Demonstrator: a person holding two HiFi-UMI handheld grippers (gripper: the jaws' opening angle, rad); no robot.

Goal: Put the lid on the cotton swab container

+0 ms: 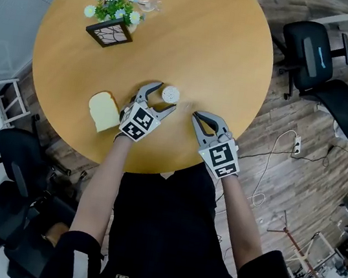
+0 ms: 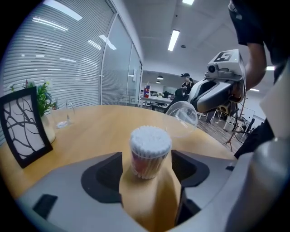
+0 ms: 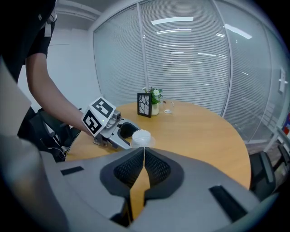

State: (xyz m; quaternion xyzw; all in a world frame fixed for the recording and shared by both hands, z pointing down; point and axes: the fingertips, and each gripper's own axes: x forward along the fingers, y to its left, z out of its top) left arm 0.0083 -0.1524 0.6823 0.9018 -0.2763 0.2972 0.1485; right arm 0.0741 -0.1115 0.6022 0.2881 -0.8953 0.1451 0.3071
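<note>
**Clear lid pinched, swab pot left unsteadied**

Standing upright near the 6 o'clock edge of the round wooden table (image 1: 197, 34), the cotton swab container (image 1: 171, 93) shows its white tips bare, with no cover on. The left gripper (image 1: 165, 97) brackets it with jaws spread wide. Its pads stand apart from the container on both sides, so nothing braces it. At the container's 4 o'clock, the right gripper (image 1: 197, 116) has its jaws nipped almost together on the rim of the clear lid (image 2: 183, 115). The lid sits just beside the container, seemingly tilted, and not over its mouth.

The main hazard, as I judge it, is the tall, narrow, unbraced container. If the lid arrives off-centre or at an angle, it could catch the swab tips or the rim and tip the pot toward 12 o'clock. The thin edge grip may also let the lid swivel or slip when pressed down. A sideways bump from either spread jaw would topple the pot too. The bread slice (image 1: 104, 111) at 8 o'clock lies well apart.
</note>
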